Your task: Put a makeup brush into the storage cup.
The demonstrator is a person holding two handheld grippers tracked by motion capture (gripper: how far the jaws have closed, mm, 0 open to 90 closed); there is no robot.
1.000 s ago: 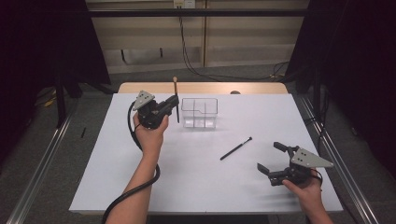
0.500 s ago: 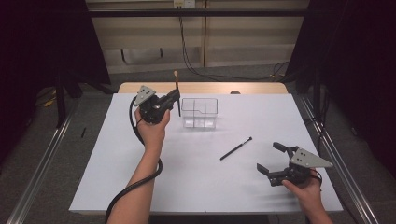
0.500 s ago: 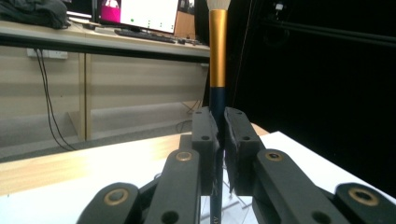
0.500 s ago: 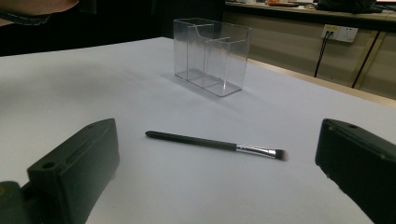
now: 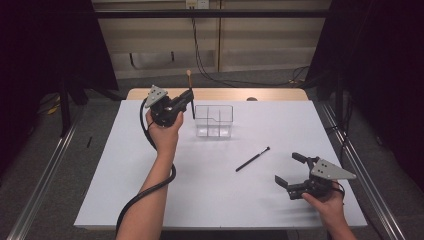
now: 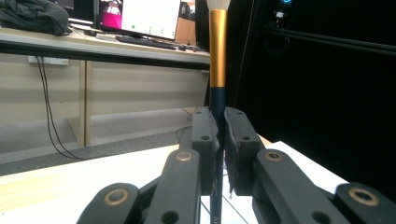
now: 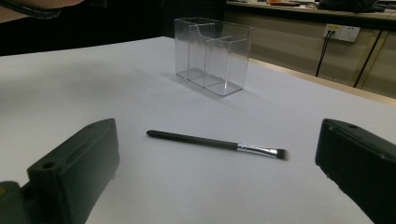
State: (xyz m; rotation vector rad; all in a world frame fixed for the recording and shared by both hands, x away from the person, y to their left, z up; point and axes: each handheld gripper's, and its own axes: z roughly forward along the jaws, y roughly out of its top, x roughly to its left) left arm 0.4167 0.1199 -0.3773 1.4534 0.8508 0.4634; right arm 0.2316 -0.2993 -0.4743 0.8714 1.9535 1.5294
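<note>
My left gripper (image 5: 189, 97) is raised over the far left of the table, shut on a tall makeup brush (image 5: 191, 95) held upright, just left of the clear organizer (image 5: 214, 121). In the left gripper view the brush (image 6: 217, 70) shows a gold ferrule and dark blue handle clamped between the jaws (image 6: 219, 140). A small black brush (image 5: 252, 159) lies flat on the white table (image 5: 125, 190). My right gripper (image 5: 292, 169) rests open near the front right; in its view the black brush (image 7: 215, 142) lies ahead between the wide jaws, with the clear organizer (image 7: 212, 55) beyond.
The clear organizer has several compartments, all without contents. A wooden bench edge (image 5: 220, 94) runs behind the table. Metal rails (image 5: 370, 190) flank the table on both sides. Cables hang on the back wall (image 5: 200, 55).
My left gripper has lifted the tall brush a little higher and shifted it slightly left, keeping it upright. The right gripper has hardly moved.
</note>
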